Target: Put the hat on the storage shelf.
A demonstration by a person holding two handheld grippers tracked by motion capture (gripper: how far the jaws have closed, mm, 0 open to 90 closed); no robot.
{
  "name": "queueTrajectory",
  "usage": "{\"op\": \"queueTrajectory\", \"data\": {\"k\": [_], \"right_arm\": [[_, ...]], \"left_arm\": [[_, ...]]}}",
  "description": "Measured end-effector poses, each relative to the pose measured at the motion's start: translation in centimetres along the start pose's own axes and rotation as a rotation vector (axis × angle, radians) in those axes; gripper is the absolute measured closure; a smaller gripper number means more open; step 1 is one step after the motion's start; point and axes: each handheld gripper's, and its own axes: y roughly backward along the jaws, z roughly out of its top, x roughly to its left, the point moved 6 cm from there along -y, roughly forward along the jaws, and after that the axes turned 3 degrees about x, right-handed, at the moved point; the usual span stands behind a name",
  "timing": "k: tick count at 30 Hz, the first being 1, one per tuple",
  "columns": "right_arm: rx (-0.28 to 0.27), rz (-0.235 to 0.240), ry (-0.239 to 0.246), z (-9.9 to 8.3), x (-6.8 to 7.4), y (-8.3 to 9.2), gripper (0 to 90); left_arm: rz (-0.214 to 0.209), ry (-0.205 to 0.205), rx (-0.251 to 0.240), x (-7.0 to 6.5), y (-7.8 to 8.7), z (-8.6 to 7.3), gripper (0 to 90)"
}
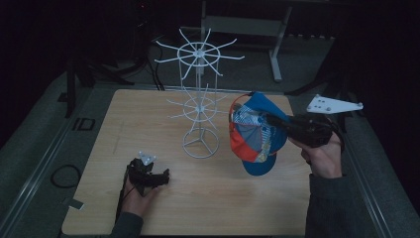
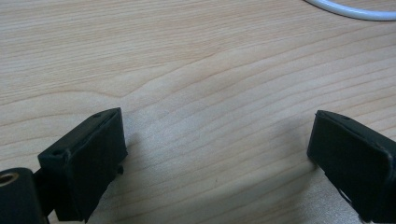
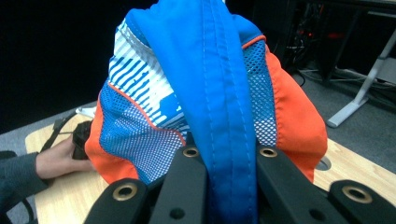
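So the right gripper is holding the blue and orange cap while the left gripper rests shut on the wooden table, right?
Not quite. The left gripper rests on the wooden table with its jaws open, as the left gripper view shows. The right gripper does hold the blue and orange cap.

Counted on the table: one white wire rack, one cap, two grippers, left gripper and right gripper.
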Motion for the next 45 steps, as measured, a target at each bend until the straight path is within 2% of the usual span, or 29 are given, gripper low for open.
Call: {"op": "queueTrajectory", "data": {"k": [16,45], "right_arm": [[-0.046,0.012,-0.032,1.0,0.3,0.9,88.0],[-0.077,0.024,-0.027,2.9,0.9,1.3,87.9]], "left_arm": [[-0.002,-0.001,-0.001,-0.1,0.0,0.0,4.8],[-0.003,0.002,-0.004,-0.1,0.0,0.0,4.8]]}}
